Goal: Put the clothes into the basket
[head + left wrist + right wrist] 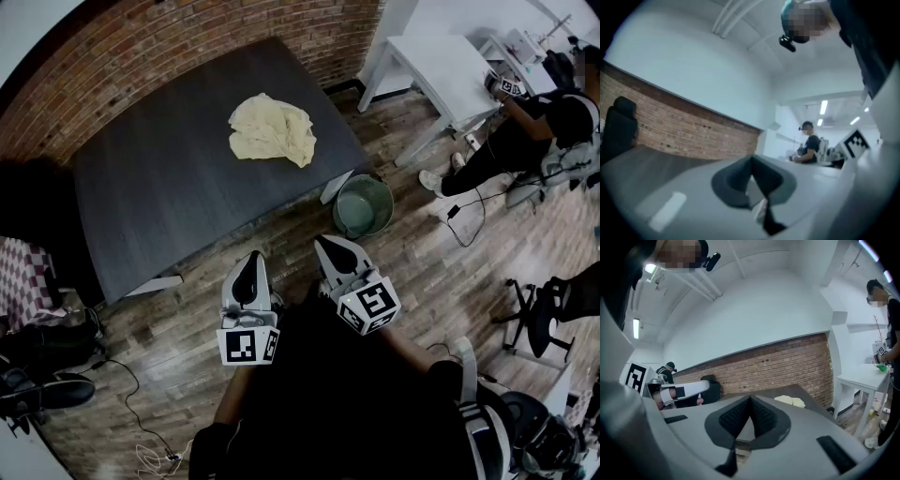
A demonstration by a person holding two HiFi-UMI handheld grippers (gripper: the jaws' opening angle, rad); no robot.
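Observation:
A crumpled cream cloth (272, 129) lies on the dark table (159, 187), toward its far right part; the right gripper view shows the cloth (790, 401) small, beyond the jaws. On the wooden floor by the table's near right corner stands a round green basket (363, 206); I see nothing inside it. My left gripper (250, 259) and right gripper (323, 242) hover side by side over the floor, short of the table's near edge. The left gripper (751, 161) and the right gripper (750, 401) are each shut, with nothing between the pads.
A white table (441, 66) stands at the back right, and a person (525, 131) sits beside it. A black office chair (539, 309) is at the right. Dark bags (37, 361), a checked cloth (23, 277) and cables (141, 422) lie at the left. A brick wall (187, 37) runs behind the table.

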